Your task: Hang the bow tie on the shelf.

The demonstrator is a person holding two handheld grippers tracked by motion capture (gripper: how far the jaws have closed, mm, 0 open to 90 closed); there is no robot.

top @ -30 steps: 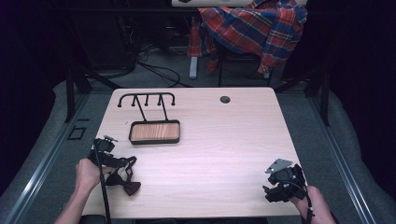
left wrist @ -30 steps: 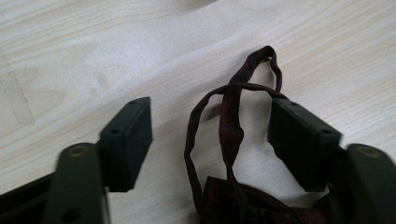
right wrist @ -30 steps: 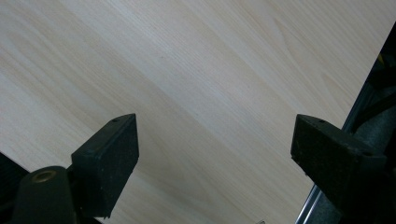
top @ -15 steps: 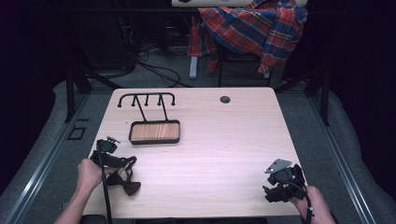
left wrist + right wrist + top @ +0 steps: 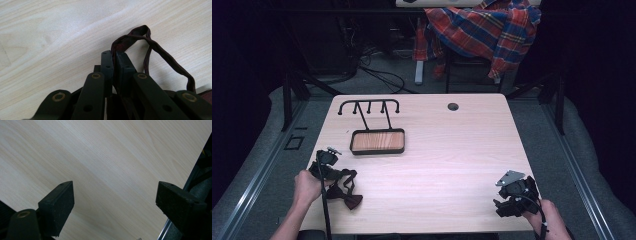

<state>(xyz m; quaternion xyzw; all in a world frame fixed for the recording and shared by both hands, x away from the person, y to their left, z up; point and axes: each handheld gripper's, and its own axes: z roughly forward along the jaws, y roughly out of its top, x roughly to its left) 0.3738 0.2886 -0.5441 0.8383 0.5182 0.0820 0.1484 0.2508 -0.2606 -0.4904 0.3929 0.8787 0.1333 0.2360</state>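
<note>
A: Two grippers over the table (image 5: 447, 165), one at each near corner. Left gripper (image 5: 328, 170) at the near-left edge, jaws just closed together, pinching the strap (image 5: 160, 53) of a dark red bow tie (image 5: 343, 192).

B: And the bow itself?

A: Flat on the wood, just beside that gripper, toward the near edge. Strap looping up out of the pinched jaws and back down to the tabletop in the left gripper view.

B: Right side?

A: Right gripper (image 5: 512, 196) near the front-right corner, jaws spread wide apart, nothing between them but bare wood. Well apart from the bow tie.

B: Anything else up there?

A: Black stand with a wooden tray base (image 5: 377, 141) left of centre, its hooked rail (image 5: 369, 104) lying toward the far edge. Small dark round hole (image 5: 453, 106) near the far edge. Plaid shirt (image 5: 484, 27) draped beyond the table.
</note>
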